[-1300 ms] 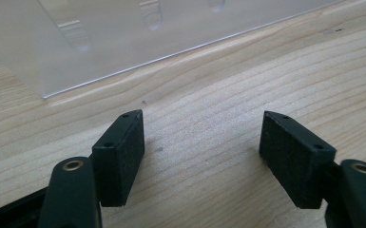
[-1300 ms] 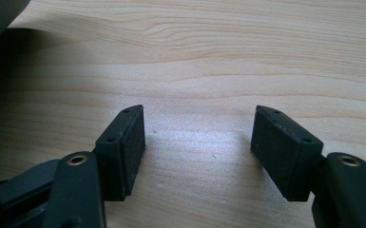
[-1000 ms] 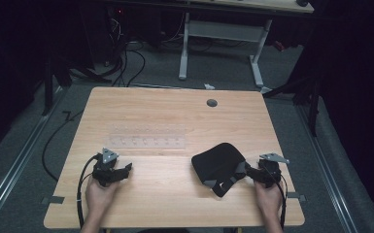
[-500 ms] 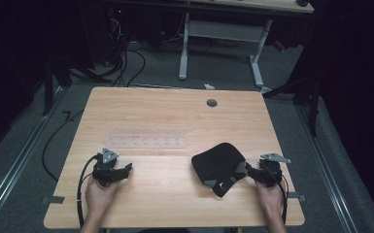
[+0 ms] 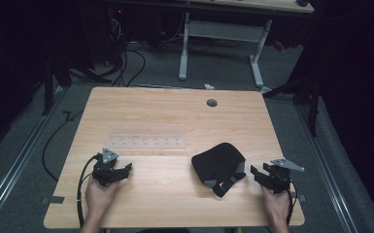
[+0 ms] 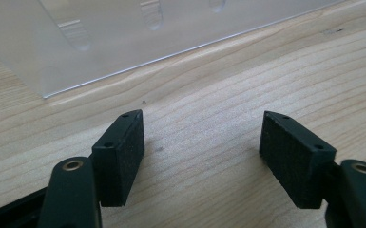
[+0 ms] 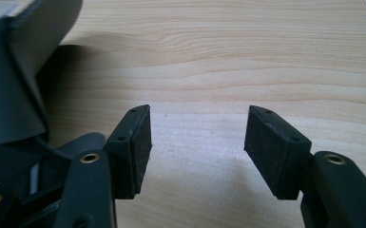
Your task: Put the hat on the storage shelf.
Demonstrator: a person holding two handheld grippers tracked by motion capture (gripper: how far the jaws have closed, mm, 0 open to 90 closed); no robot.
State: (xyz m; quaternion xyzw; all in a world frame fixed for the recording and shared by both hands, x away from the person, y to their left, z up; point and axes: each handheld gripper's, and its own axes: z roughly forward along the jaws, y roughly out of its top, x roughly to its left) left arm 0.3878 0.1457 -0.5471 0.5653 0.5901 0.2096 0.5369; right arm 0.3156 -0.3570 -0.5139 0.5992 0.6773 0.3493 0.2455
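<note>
The left gripper (image 5: 125,170) sits low over the wooden bench (image 5: 175,111) near its front edge, held in the person's left hand (image 5: 99,194). Its jaws stand wide apart with bare wood between them and nothing held; in the left gripper view the gripper (image 6: 202,142) points toward a clear plastic tray (image 6: 138,33) that lies just ahead of it, apart from the jaw tips. In the high view that clear tray (image 5: 148,137) lies flat, ahead of the left gripper and slightly to its right.

The right gripper (image 5: 257,173) is held by the right hand (image 5: 277,206) near the bench's front right corner. Its jaws are also spread wide and empty, as the right gripper view (image 7: 197,142) shows. A black padded object with straps (image 5: 218,165) rests on the bench just beside this gripper, on its left; in the right gripper view the dark object (image 7: 9,80) sits close against the outer side of the left jaw, though contact cannot be told.
</note>
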